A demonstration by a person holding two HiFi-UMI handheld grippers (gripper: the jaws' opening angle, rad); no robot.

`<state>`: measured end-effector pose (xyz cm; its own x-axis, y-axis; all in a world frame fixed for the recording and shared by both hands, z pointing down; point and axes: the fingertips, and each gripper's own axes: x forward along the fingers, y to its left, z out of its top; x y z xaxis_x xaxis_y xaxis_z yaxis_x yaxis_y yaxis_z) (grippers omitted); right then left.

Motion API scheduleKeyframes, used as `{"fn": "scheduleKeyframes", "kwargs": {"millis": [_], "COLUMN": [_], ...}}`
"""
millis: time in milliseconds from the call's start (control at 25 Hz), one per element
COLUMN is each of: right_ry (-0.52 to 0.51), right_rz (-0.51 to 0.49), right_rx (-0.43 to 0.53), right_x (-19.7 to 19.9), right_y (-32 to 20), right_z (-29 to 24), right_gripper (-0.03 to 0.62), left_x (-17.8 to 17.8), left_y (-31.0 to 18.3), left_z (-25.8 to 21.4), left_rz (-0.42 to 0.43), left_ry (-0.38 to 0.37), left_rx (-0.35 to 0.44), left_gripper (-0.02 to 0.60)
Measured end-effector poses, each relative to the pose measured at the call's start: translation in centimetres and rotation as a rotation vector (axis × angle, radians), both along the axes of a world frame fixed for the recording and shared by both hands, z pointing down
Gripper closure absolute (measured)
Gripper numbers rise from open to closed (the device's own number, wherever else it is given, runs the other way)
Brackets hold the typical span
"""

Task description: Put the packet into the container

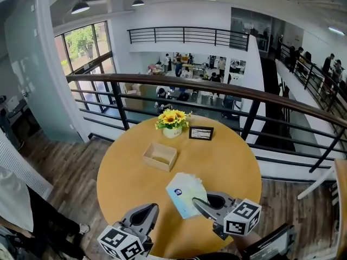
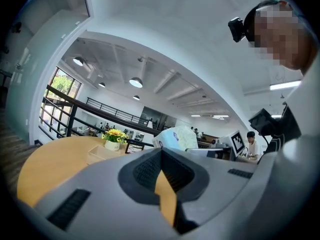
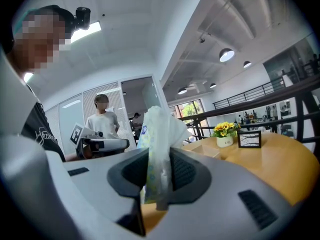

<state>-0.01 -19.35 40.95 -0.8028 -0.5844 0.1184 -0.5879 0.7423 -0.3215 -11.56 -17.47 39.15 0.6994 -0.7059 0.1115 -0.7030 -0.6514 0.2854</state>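
Note:
On the round wooden table (image 1: 227, 161) lies a shallow, empty wooden container (image 1: 160, 156), towards the far side. My right gripper (image 1: 196, 202) is shut on a pale tissue packet (image 1: 186, 193) with a blue round mark, held above the table's near part. In the right gripper view the packet (image 3: 157, 134) stands upright between the pads, with the container (image 3: 205, 146) further off. My left gripper (image 1: 154, 207) hovers at the near left edge, jaws closed to a thin slit with nothing in them. The left gripper view shows the packet (image 2: 177, 138) and the container (image 2: 100, 154) ahead.
A white pot of sunflowers (image 1: 172, 124) and a small dark picture frame (image 1: 201, 132) stand at the table's far edge, just beyond the container. A dark railing (image 1: 260, 99) runs behind the table. A person's clothing (image 1: 16, 205) shows at the left.

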Motion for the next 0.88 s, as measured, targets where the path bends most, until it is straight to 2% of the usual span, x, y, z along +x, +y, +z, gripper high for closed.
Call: {"fn": "scheduleKeyframes", "kwargs": {"millis": [440,680,880], "right_ry": [0.038,0.138,0.201], "right_rz": [-0.014,-0.042,-0.083], "right_rx": [-0.015,0.029,0.065], "right_x": [-0.3,-1.2,-2.8], "right_y": [-7.9,-13.0,-17.0], "right_z": [1.1,1.8,1.7], "right_gripper": [0.508,0.508,0.508], "left_x": [-0.2,-0.3,-0.3], "left_y": [-5.7,-8.0,-9.2], "left_z": [2.1,3.5,4.5], "left_rz": [-0.034,-0.052,-0.068], "left_ry": [-0.013,-0.023,0.008], "left_rx": [-0.038,-0.050,-0.062], "left_gripper": [0.577,0.577,0.577]}}
